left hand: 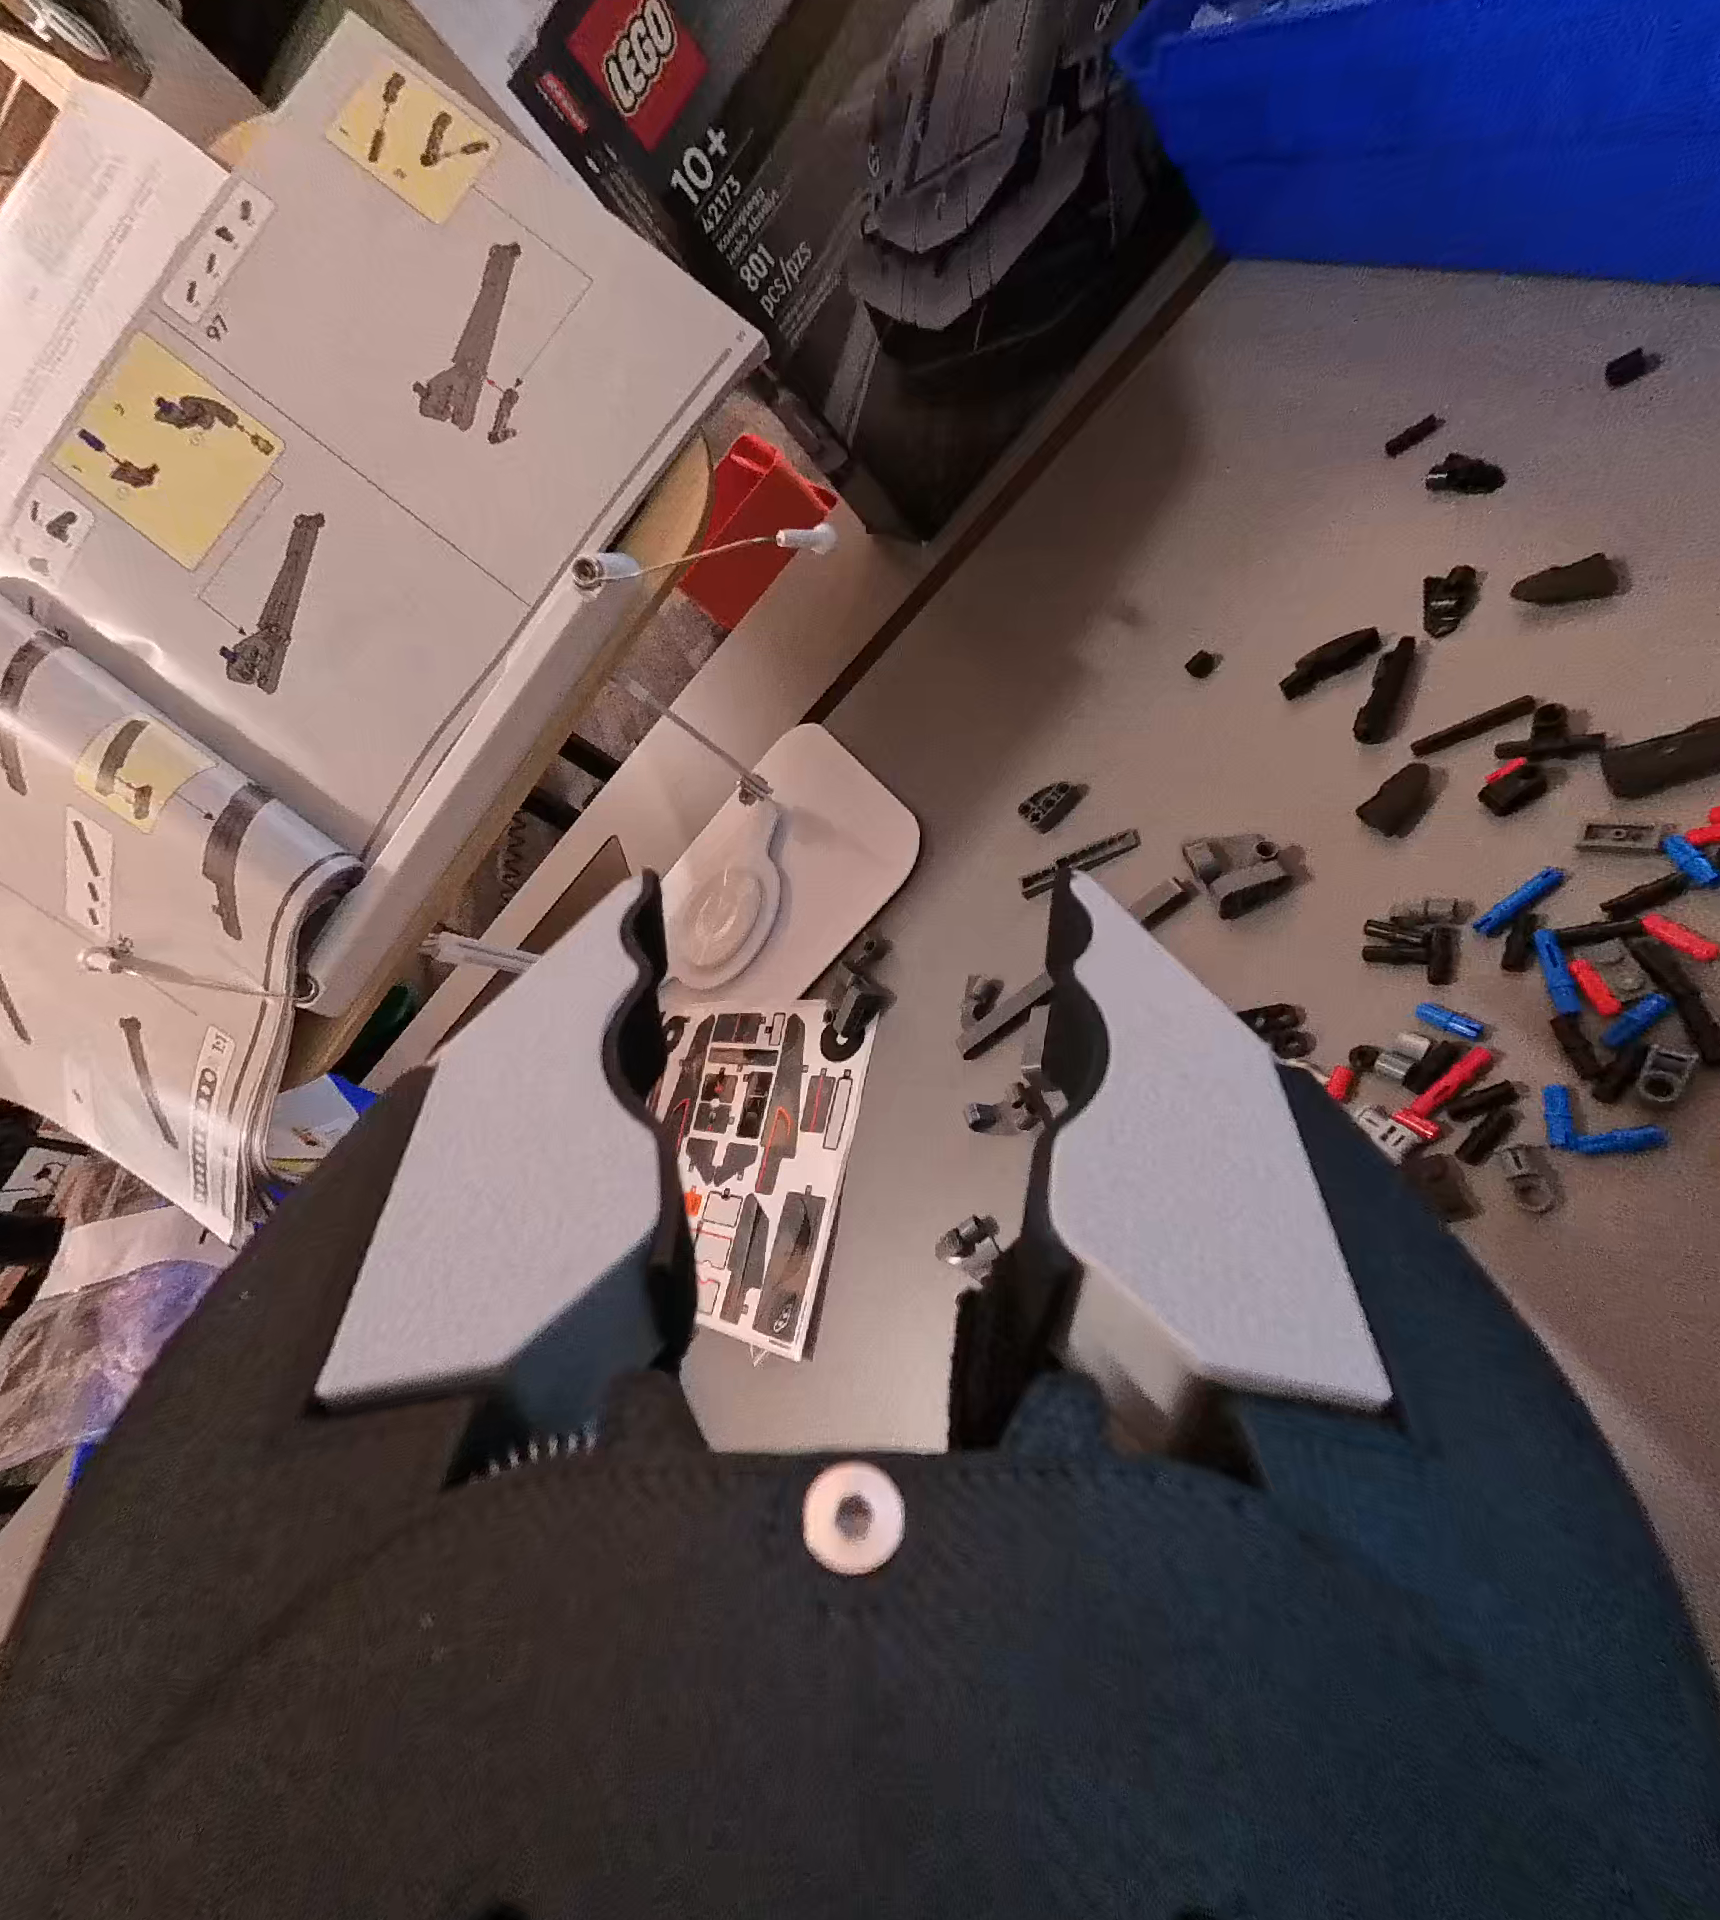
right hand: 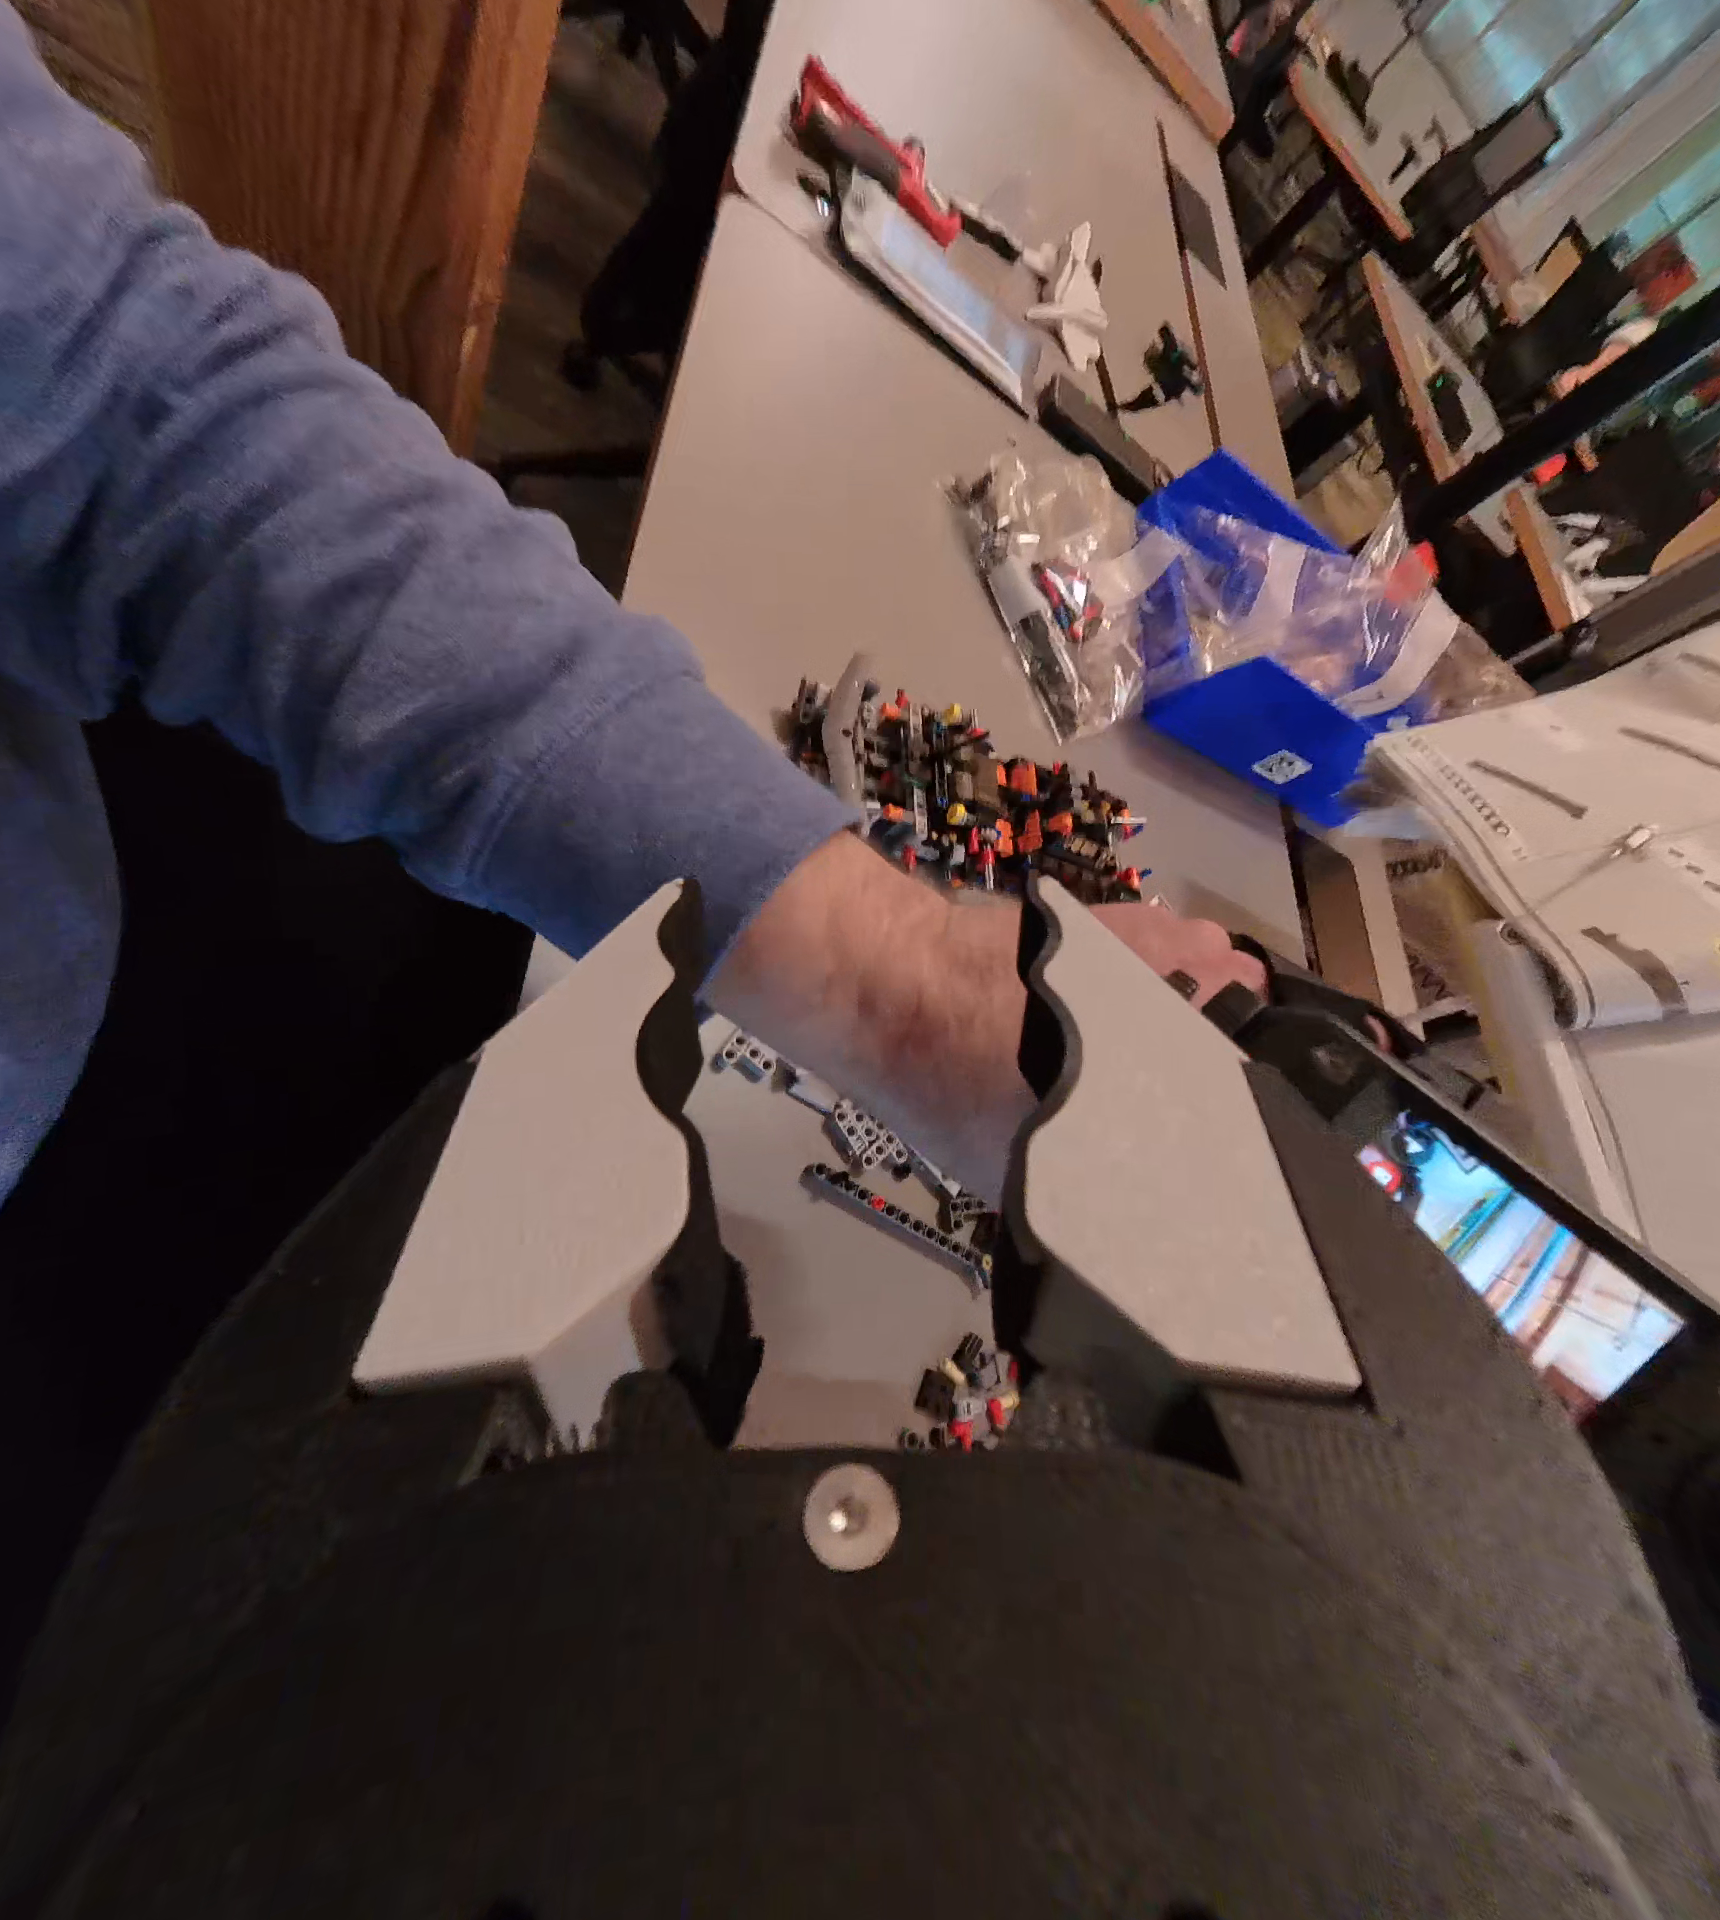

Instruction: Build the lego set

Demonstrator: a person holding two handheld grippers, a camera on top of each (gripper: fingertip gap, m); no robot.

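My left gripper (left hand: 854, 899) is open and empty above the grey table, over a sticker sheet (left hand: 768, 1164). Loose black, blue and red Lego pieces (left hand: 1562, 966) lie scattered to its right, and a few grey pieces (left hand: 1012, 1023) lie near its right finger. An open instruction booklet (left hand: 243, 499) stands on a holder at the left. My right gripper (right hand: 861, 899) is open and empty. Behind it a hand in a blue sleeve (right hand: 866, 997) holds the other gripper. A long grey beam assembly (right hand: 897, 1210) lies on the table between my right fingers. A partly built model (right hand: 960, 790) stands beyond.
The black Lego box (left hand: 866, 208) and a blue bin (left hand: 1479, 125) stand at the back. The bin also shows in the right wrist view (right hand: 1251, 665) with clear bags (right hand: 1053, 582) beside it. A small pile of pieces (right hand: 970, 1382) lies near the right gripper's base. One gripper's finger ends stand about 25 cm off the other's.
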